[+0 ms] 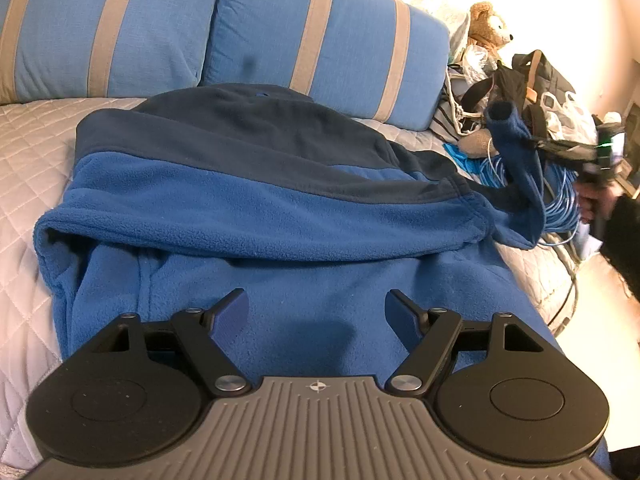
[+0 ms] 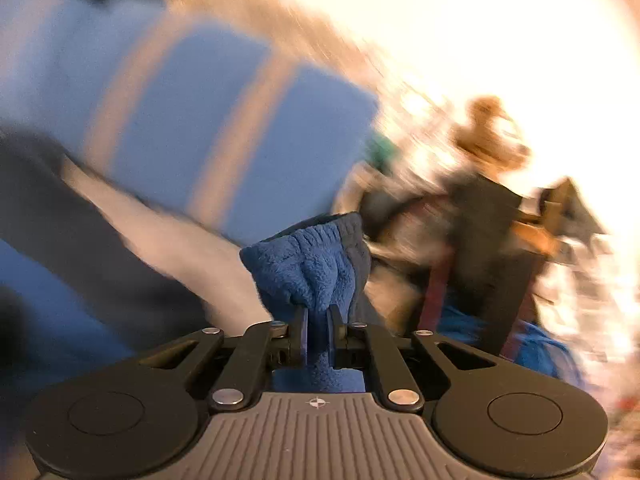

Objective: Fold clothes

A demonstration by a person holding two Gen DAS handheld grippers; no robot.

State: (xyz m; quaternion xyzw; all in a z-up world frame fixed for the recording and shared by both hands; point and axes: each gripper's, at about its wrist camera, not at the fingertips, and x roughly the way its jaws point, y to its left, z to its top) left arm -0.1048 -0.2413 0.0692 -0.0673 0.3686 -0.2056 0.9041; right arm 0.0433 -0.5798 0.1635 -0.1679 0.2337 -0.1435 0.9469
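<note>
A blue fleece jacket with a dark navy upper part lies on the bed, partly folded over itself. My left gripper is open and empty just above the jacket's lower blue part. My right gripper is shut on the jacket's sleeve cuff. In the left wrist view the right gripper holds that sleeve raised above the bed's right side. The right wrist view is blurred by motion.
Two blue pillows with tan stripes stand behind the jacket on a white quilted bedspread. At the right are a teddy bear, bags and a coil of blue cable.
</note>
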